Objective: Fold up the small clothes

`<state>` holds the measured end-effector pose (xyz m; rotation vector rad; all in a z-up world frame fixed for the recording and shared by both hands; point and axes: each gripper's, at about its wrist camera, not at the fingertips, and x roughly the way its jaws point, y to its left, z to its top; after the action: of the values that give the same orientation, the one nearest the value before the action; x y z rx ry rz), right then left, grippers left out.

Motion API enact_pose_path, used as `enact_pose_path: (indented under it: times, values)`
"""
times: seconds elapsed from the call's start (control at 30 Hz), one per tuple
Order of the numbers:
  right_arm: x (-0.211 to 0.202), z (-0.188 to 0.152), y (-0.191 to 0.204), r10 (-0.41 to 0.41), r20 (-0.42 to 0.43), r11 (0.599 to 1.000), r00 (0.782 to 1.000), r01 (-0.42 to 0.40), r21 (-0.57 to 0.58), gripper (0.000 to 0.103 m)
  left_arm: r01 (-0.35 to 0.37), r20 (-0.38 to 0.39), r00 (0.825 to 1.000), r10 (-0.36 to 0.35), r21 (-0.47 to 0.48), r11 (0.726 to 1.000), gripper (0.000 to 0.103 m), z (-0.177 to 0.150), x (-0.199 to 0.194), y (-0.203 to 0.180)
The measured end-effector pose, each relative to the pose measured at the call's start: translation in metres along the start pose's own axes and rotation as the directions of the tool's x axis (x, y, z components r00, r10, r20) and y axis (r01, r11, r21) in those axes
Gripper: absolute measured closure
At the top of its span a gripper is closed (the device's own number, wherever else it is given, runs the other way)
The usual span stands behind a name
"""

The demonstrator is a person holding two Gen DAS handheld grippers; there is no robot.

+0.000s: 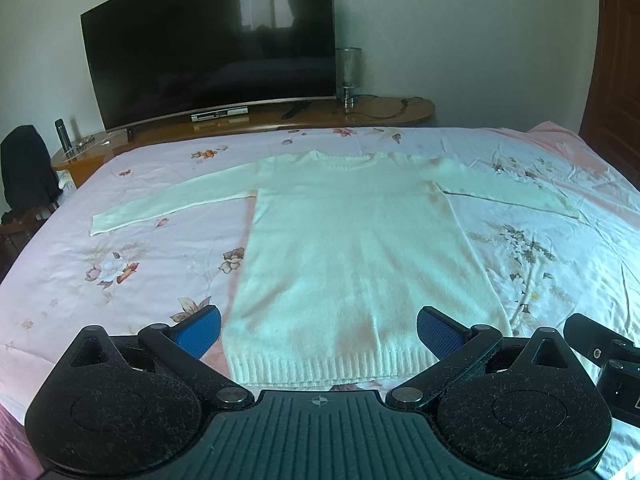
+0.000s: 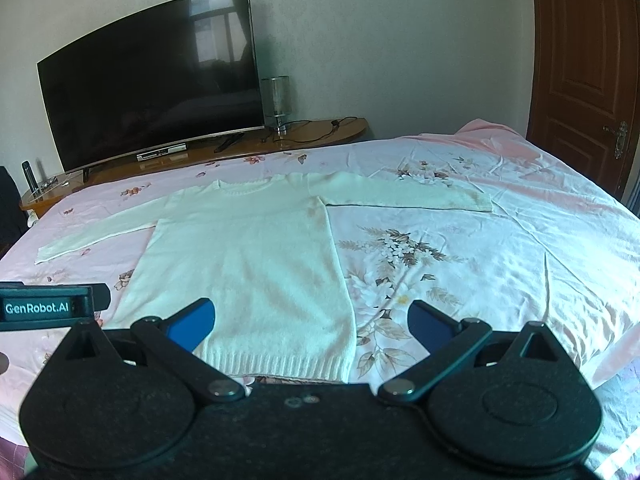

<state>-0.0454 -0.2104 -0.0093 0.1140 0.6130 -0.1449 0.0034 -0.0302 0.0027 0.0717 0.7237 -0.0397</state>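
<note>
One white sweater (image 1: 352,248) lies flat on the bed (image 1: 132,276), straight ahead of both tongs, its ribbed hem nearest to them and its neck at the far end; its two sleeves are spread out to either side, each ending short of the bed's side edge. The left tongs (image 1: 319,326) hover just in front of the hem with the jaws wide apart, empty, one blue pad (image 1: 199,330) over bare sheet to the left of the sweater's lower left corner and the other over the cloth near the lower right part. The right tongs (image 2: 311,322) are likewise spread wide and hold nothing, straddling the sweater's lower right corner, the left pad over the cloth and the right pad over bare flowered sheet. Open sheet runs to the right of the sweater as far as the bed's edge. Beyond the far edge of the bed a wooden stand (image 1: 384,114) carries one television (image 1: 212,48) and one lamp (image 1: 349,72)
</note>
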Motion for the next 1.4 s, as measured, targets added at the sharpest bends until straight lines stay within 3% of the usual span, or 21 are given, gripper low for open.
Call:
enact_pose_path:
  times: [0.83, 1.4]
  values:
    - [0.017, 0.006, 0.007, -0.015, -0.013, 1.000, 1.000, 0.015, 0.000, 0.000, -0.004, -0.021, 1.000, 0.004, 0.001, 1.000, 0.000, 0.008, 0.020, 0.009]
    - [0.064, 0.030, -0.007, -0.042, -0.005, 0.999, 0.999, 0.042, 0.010, 0.000, -0.013, -0.047, 0.999, 0.012, -0.021, 1.000, 0.000, 0.043, 0.073, 0.008]
